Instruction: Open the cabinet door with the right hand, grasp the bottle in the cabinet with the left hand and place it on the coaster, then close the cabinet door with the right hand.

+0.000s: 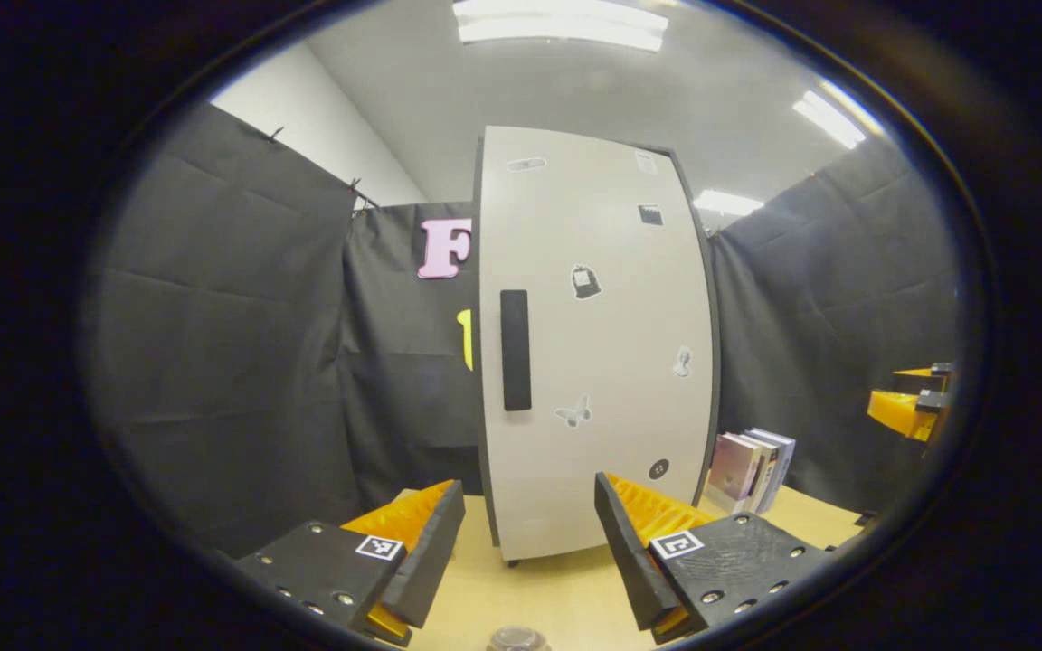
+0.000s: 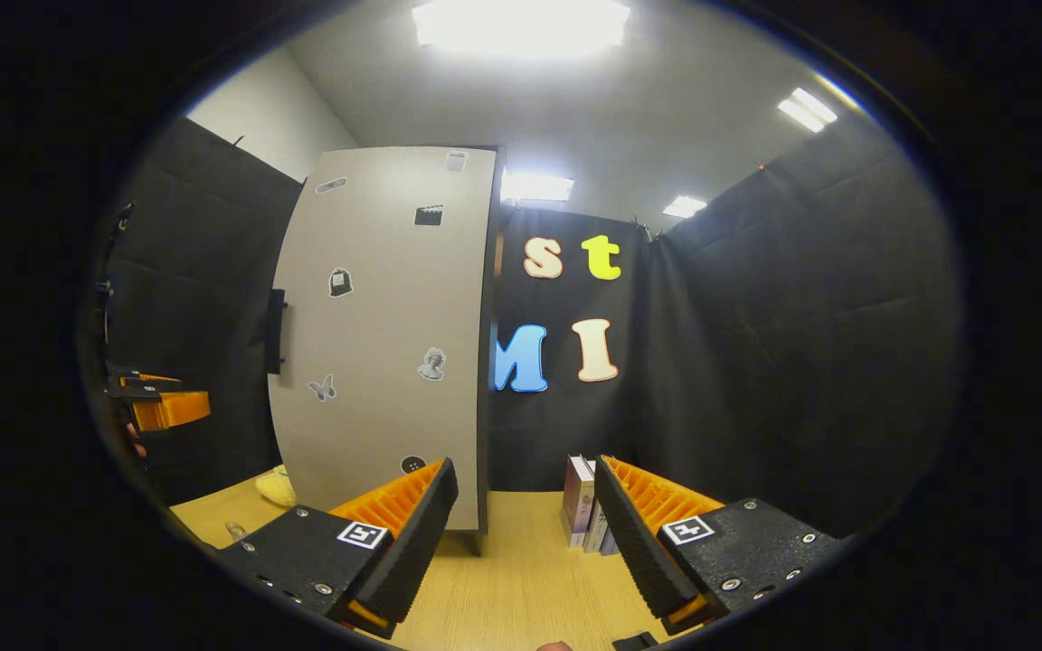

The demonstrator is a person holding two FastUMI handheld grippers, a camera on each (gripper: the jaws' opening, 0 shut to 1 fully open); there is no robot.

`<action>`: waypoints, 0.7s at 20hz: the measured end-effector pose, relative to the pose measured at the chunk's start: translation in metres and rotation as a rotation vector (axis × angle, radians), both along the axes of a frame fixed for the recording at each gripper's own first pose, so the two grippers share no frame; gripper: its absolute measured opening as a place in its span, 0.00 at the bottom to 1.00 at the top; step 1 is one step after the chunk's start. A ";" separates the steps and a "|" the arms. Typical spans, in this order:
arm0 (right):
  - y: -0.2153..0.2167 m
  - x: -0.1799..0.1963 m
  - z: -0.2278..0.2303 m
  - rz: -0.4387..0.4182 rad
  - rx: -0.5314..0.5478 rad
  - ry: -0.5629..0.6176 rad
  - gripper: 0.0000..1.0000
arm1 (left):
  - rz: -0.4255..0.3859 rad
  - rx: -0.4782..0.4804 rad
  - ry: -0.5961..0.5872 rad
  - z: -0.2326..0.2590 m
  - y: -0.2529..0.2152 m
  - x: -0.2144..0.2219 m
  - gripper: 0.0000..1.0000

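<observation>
A white cabinet door stands shut at centre frame on the wooden worktop. Left tool and right tool, lower frame, both gape wide, holding nothing.

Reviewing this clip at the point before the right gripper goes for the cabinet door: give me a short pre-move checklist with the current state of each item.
1. Cabinet door shut, so opening is the step due: ok.
2. Door handle in sight and unobstructed: ok.
3. Right gripper open with nothing between its fingers: ok.
4. Right gripper lined up with the handle: not ok; in the right gripper view the handle sits far to the left, and the fingers frame the door's other edge.
5. Left gripper open and free for the bottle: ok.
6. Bottle inside the cabinet: cannot tell, the door hides it.
</observation>
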State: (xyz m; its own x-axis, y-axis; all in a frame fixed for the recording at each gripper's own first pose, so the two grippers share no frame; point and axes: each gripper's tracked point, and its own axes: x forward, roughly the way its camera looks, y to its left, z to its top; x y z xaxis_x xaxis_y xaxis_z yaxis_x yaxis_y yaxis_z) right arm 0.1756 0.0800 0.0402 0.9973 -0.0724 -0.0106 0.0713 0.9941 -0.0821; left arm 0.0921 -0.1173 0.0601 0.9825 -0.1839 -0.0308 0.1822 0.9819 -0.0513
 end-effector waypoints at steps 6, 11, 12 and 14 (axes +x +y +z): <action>0.005 0.001 -0.002 0.032 -0.011 -0.015 0.94 | 0.048 0.021 -0.003 0.000 0.007 -0.009 0.83; 0.010 0.003 -0.002 0.044 0.004 -0.032 0.94 | 0.069 0.047 -0.015 0.005 0.013 -0.018 0.83; 0.010 0.003 -0.002 0.041 0.002 -0.033 0.94 | 0.071 0.043 -0.012 0.005 0.014 -0.019 0.83; 0.011 0.003 0.001 0.038 0.007 -0.046 0.94 | 0.081 0.038 -0.010 0.005 0.016 -0.020 0.86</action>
State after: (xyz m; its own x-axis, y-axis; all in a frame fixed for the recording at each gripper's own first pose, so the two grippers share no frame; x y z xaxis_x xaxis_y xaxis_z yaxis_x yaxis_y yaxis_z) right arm 0.1784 0.0909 0.0417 0.9988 -0.0341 0.0348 0.0365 0.9967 -0.0722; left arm 0.0718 -0.1010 0.0653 0.9944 -0.1029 -0.0259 0.1026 0.9947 -0.0119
